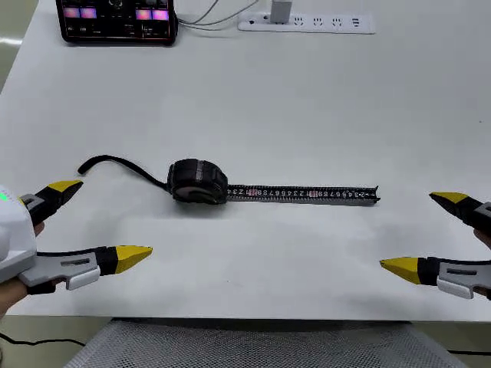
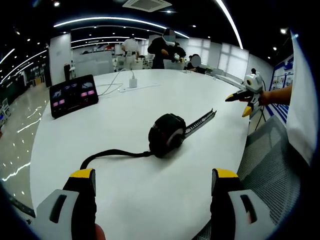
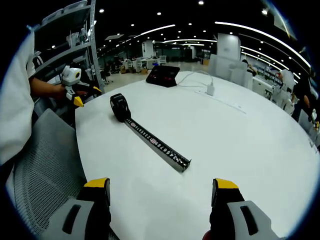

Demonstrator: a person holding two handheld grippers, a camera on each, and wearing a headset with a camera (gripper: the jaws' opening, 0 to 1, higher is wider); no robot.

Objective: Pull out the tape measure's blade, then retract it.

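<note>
- black tape measure (image 1: 197, 182) lies on the white worktop (image 1: 307, 100), nearer its near edge, with the blade (image 1: 307, 193) drawn out flat toward the right edge.
- its black strap (image 1: 115, 163) trails toward the left edge.
- we hold the left gripper (image 1: 113, 218) near the strap, jaws wide apart.
- our right gripper (image 1: 406, 231) sits just past the blade's tip, jaws spread too, clear of it.

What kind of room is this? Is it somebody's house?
Not a house. It is most likely a big open lab or office: a large white table, metal shelves, strip lights on the ceiling, and people standing far off.
</note>
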